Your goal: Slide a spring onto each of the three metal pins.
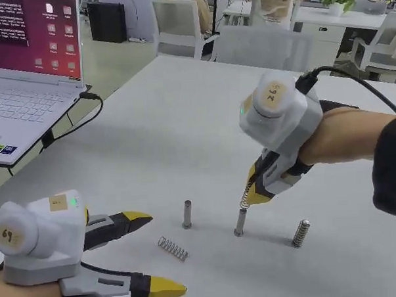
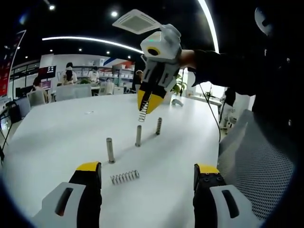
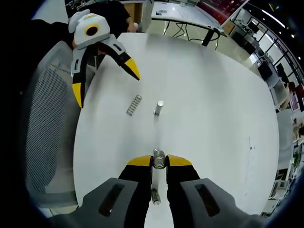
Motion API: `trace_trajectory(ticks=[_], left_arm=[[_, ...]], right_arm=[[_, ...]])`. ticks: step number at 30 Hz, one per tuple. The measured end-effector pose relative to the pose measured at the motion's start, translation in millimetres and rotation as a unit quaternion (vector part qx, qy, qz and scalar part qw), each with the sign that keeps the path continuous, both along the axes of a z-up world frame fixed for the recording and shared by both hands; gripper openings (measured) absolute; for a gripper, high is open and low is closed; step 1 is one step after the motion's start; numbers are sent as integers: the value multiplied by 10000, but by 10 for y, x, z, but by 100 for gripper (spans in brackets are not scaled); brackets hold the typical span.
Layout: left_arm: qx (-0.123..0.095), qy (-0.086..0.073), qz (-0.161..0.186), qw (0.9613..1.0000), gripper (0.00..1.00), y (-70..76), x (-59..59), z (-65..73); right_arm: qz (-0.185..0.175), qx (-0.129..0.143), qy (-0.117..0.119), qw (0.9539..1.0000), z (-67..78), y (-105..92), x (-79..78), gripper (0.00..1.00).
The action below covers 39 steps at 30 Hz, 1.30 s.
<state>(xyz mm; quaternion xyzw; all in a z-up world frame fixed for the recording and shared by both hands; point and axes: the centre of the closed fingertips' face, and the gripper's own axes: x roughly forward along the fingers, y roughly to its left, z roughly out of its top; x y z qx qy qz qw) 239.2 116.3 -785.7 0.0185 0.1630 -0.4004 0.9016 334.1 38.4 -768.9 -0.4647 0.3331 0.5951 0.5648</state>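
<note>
Three metal pins stand upright on the white table. The left pin is bare. The middle pin is bare too, and my right gripper hangs just above it, shut on a spring whose lower end nears the pin's top. The right pin wears a spring. A loose spring lies flat in front of the left pin. My left gripper is open at the near left, jaws wide apart, holding nothing. From the left gripper view the loose spring lies between the jaws, ahead of them.
An open laptop stands at the far left with a black cable trailing onto the table. Chairs and desks stand beyond the table's far edge. A mesh chair is at the near side.
</note>
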Motion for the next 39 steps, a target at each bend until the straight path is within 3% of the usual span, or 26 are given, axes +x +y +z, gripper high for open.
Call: trace_trajectory(ticks=[22, 39], left_arm=[[-12, 14, -12, 10000, 73, 10, -2, -10], [6, 28, -47, 10000, 72, 7, -9, -9]], right_arm=[[-59, -138, 146, 9998, -166, 12, 25, 8], [-144, -283, 209, 9993, -492, 34, 23, 9]])
